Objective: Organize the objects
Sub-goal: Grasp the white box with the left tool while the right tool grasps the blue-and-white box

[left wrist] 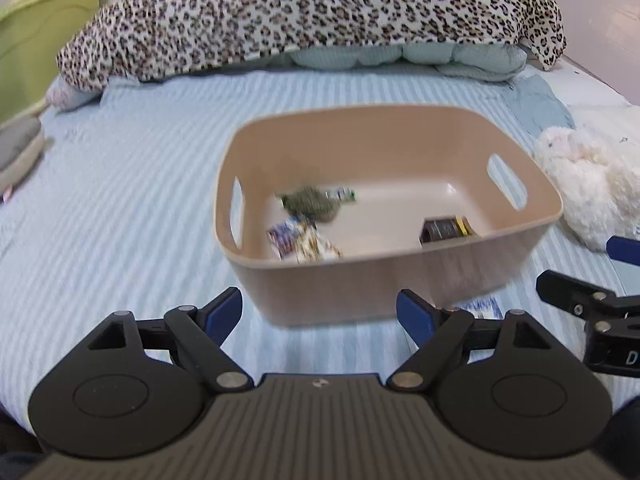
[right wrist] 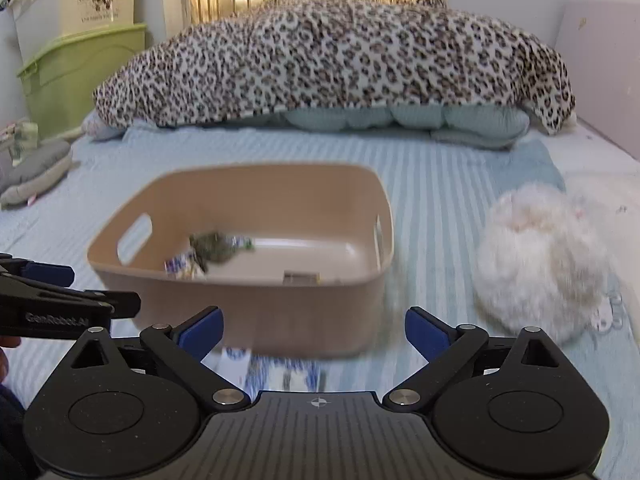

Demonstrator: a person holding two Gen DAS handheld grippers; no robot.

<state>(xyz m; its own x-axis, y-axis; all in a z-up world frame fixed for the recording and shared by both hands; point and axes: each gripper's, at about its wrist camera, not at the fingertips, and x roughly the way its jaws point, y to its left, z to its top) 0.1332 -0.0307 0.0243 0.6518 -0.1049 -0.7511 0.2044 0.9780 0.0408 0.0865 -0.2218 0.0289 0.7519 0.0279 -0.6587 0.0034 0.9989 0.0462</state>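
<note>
On the striped pale-blue bed stands a tan plastic bin with handle slots in its side walls. Inside it lie a greenish bundle toward the far left, a printed wrapper in front of that against the near wall, and a small dark box at the near right corner. A flat blue-and-white packet lies on the bed just outside the bin's near wall, blurred in both views. The left gripper hovers in front of the bin with its blue-padded fingers spread wide and nothing between them. The right gripper sits beside it, above the flat packet, its fingers likewise wide apart and empty. A fluffy white plush rests on the bed to the right of the bin, near but not touching it. Behind, a leopard-print blanket covers pale-blue bedding, and green storage boxes stand at the far left.
</note>
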